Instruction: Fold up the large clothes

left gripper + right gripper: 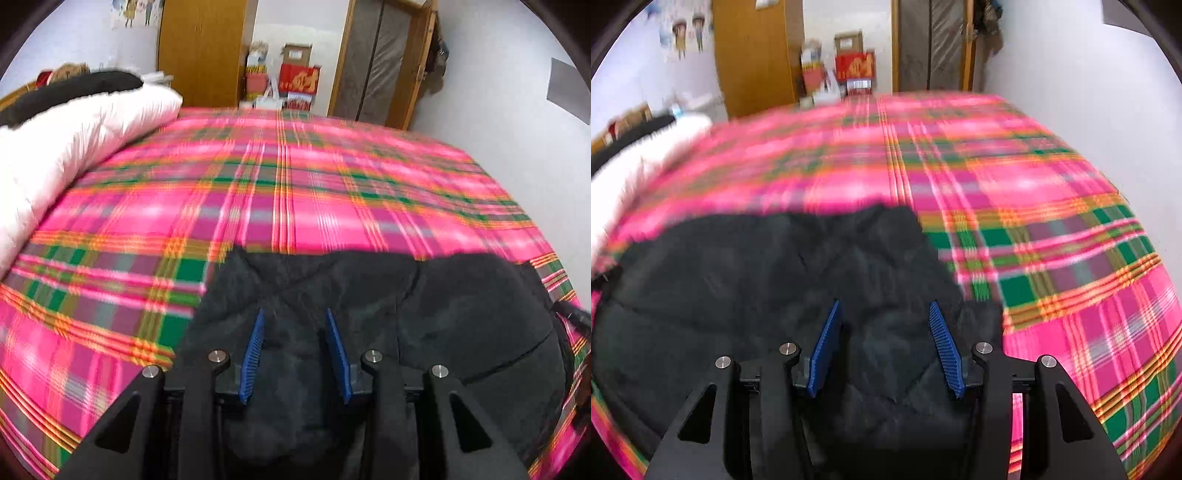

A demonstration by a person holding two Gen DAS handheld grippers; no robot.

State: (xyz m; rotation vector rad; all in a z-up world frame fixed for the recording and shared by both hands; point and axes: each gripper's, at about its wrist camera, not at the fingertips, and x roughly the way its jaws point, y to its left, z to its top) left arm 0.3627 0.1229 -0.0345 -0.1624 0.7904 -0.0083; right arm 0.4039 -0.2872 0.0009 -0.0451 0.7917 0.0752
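Observation:
A black quilted jacket (pixel 461 295) lies bunched at the near edge of a bed with a pink plaid sheet (pixel 295 184). My left gripper (pixel 295 312) has thick black fabric filling the gap between its blue pads (pixel 255 350), and it is shut on the jacket's left part. In the right wrist view the jacket (pixel 738 266) spreads to the left, and my right gripper (pixel 884 302) is shut on its right part, with quilted fabric packed between the blue pads (pixel 945 347). Both views are motion-blurred.
A white duvet (pixel 74 140) with a dark garment on top lies along the bed's left side. Beyond the bed stand a wooden wardrobe (pixel 199 48), stacked boxes (pixel 295 77) and a door (pixel 376 62). A white wall (pixel 1089 110) runs along the bed's right side.

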